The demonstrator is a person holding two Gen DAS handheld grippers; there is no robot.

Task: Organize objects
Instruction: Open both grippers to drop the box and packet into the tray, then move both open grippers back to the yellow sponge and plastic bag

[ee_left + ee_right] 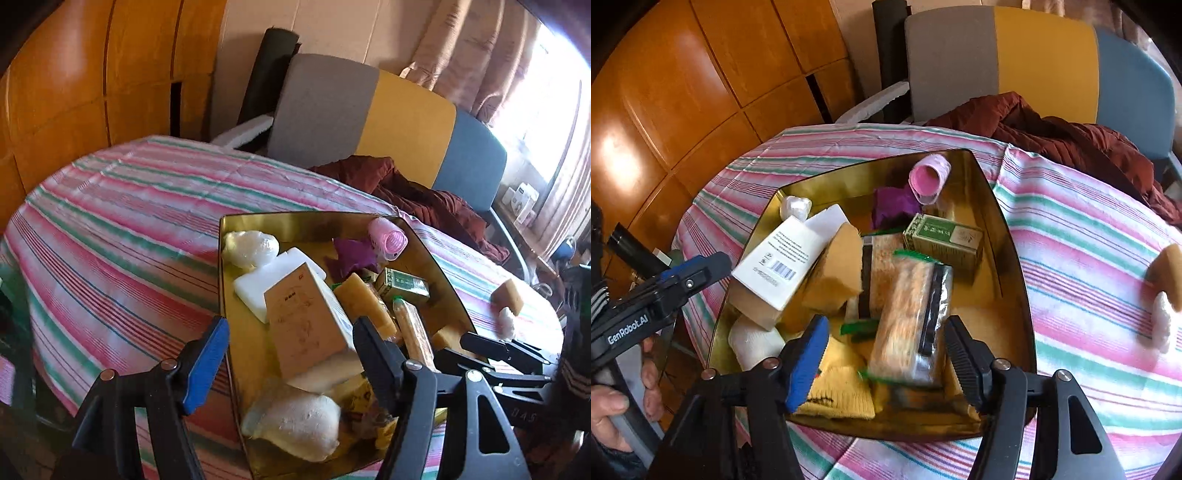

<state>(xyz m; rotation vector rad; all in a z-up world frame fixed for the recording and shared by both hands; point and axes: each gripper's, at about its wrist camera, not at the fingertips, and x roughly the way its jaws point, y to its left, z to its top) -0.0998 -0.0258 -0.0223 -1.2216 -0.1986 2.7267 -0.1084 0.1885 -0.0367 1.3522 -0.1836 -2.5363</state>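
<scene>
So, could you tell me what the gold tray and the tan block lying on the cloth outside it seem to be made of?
Gold tray: apparently polished metal, since its walls mirror the contents and light. Tan block: probably sponge or foam, given its matte, porous-looking surface and soft edges, though blur leaves that open.

A home: striped tablecloth [1071,240], curtains [491,55], chair [369,110]

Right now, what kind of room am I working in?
Most likely a home dining or living room. A round table under a striped tablecloth, a tricolour chair with a maroon jacket on it, wooden cabinets, and a curtained window all suggest it.
</scene>
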